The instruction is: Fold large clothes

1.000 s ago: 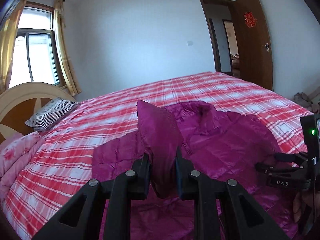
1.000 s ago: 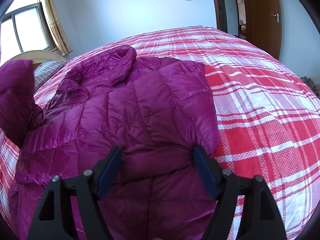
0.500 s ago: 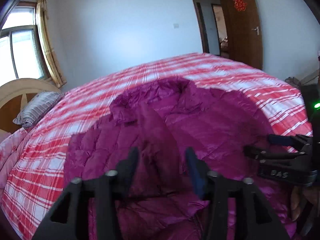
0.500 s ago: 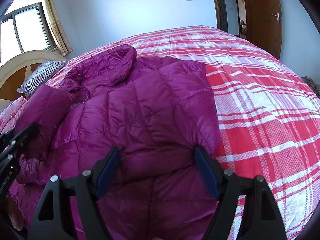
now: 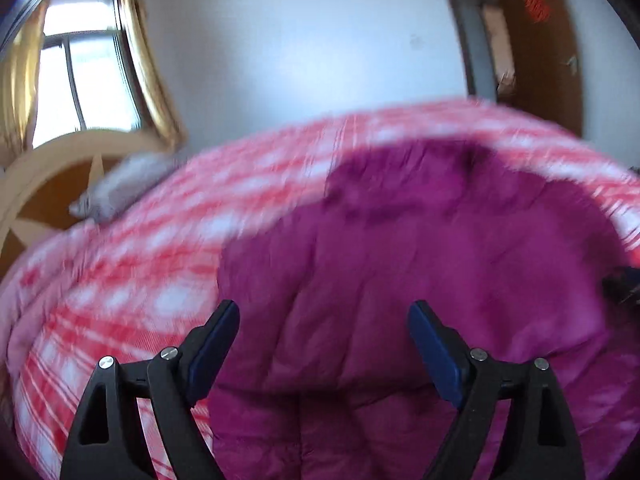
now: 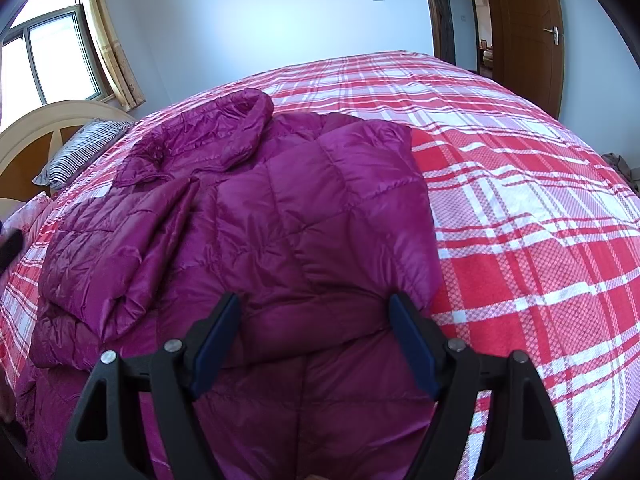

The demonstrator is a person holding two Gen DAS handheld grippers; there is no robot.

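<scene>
A magenta quilted down jacket [image 6: 280,216] lies spread on the bed, hood at the far end, with its left sleeve [image 6: 132,248] folded over the body. In the blurred left wrist view the jacket [image 5: 400,272] fills the middle. My left gripper [image 5: 322,320] is open and empty, just above the jacket's near left part. My right gripper [image 6: 314,312] is open and empty, hovering over the jacket's near lower part. A dark bit of the left gripper [image 6: 10,246] shows at the left edge of the right wrist view.
The bed carries a red and white plaid cover [image 6: 520,208]. A striped pillow [image 6: 80,152] and a curved headboard [image 6: 36,128] are at the far left. A window with curtains [image 6: 52,56] is behind them. A brown door [image 6: 532,28] stands open at the right.
My left gripper let go of the sleeve, which now lies folded across the jacket, opened wide and pulled back to the left. My right gripper stayed open and still.
</scene>
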